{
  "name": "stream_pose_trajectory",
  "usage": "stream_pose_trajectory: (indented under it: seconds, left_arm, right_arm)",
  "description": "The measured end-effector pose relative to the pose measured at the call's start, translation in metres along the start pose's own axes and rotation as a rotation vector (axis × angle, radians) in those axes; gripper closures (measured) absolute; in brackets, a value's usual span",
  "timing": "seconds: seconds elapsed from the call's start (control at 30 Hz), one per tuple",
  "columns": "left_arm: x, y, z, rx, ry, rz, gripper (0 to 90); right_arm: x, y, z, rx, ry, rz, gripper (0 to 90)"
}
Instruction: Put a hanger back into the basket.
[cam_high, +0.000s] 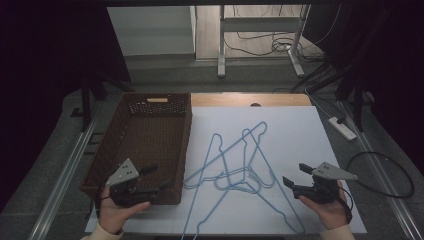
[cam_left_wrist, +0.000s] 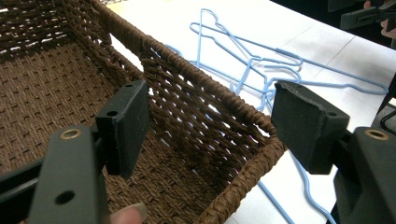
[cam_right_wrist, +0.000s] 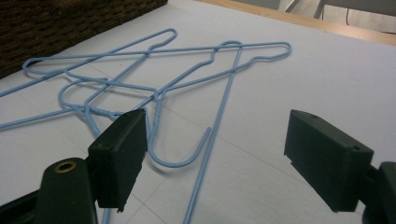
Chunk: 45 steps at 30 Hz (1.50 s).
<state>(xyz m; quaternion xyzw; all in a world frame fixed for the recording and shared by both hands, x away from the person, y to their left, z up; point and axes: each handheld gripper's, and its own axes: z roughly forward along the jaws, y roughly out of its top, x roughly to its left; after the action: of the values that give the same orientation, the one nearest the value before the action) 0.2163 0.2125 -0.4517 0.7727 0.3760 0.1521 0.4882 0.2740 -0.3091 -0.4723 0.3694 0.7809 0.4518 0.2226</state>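
Observation:
Several light-blue wire hangers lie tangled on the white table sheet, right of a brown woven basket. My left gripper is open over the basket's near right corner, nothing between its pads. My right gripper is open just right of the hangers, low over the sheet. In the right gripper view a hanger hook lies on the sheet in front of the wide-apart jaws. The hangers also lie beyond the basket wall in the left gripper view.
The basket holds nothing. Beyond the table's wooden far edge stand a metal frame leg and loose cables. A power strip lies on the floor at the right.

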Motion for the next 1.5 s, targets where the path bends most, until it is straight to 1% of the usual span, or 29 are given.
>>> stream_pose_trajectory:
  seconds: [0.27, 0.4, 0.53, 0.67, 0.73, 0.8, 0.83, 0.87, 1.0, 1.07, 1.17, 1.27, 1.4, 1.5]
  left_arm:
    - [-0.004, 0.000, 0.001, 0.000, -0.007, 0.013, 28.9]
    - [-0.004, 0.001, 0.001, 0.000, -0.004, 0.011, 29.0]
    - [-0.003, 0.000, 0.001, 0.002, -0.002, 0.012, 29.2]
    - [-0.003, 0.000, 0.002, 0.005, -0.002, 0.011, 29.2]
    - [-0.003, 0.000, 0.002, 0.007, -0.003, 0.012, 29.3]
    - [-0.003, 0.001, 0.002, 0.010, -0.005, 0.013, 29.3]
    - [-0.003, 0.001, 0.002, 0.010, -0.005, 0.013, 29.4]
    - [-0.003, 0.001, 0.002, 0.009, -0.006, 0.011, 29.5]
    - [-0.003, 0.001, 0.000, 0.008, -0.008, 0.012, 29.5]
    - [-0.003, 0.002, 0.000, 0.005, -0.010, 0.012, 29.5]
    - [-0.003, 0.002, -0.001, 0.006, -0.011, 0.011, 29.5]
    - [-0.003, 0.001, 0.000, 0.011, -0.009, 0.011, 29.6]
    - [-0.003, 0.001, 0.003, 0.018, -0.012, 0.012, 29.6]
    - [-0.004, 0.001, 0.005, 0.024, -0.014, 0.014, 29.6]
  right_arm:
    - [0.000, 0.000, 0.000, 0.017, -0.020, 0.000, 23.0]
    - [0.001, 0.000, 0.001, 0.034, -0.019, -0.009, 23.4]
    - [0.002, 0.000, 0.002, 0.039, -0.016, -0.014, 24.0]
    - [0.001, 0.000, 0.004, 0.049, -0.007, -0.010, 24.6]
    - [0.002, 0.002, 0.006, 0.066, -0.001, -0.011, 24.6]
    - [0.003, 0.005, 0.011, 0.094, 0.009, -0.018, 24.9]
    - [0.004, 0.008, 0.015, 0.120, 0.005, -0.030, 25.2]
    - [0.005, 0.011, 0.017, 0.135, 0.003, -0.038, 25.3]
    - [0.011, 0.032, 0.031, 0.179, 0.008, -0.051, 25.8]
    - [0.013, 0.039, 0.038, 0.201, 0.006, -0.060, 26.1]
    - [0.018, 0.048, 0.054, 0.265, 0.010, -0.079, 26.8]
    - [0.022, 0.054, 0.070, 0.336, 0.030, -0.082, 29.2]
    - [0.027, 0.057, 0.086, 0.418, 0.047, -0.092, 30.9]
    - [0.030, 0.058, 0.098, 0.469, 0.055, -0.103, 34.1]
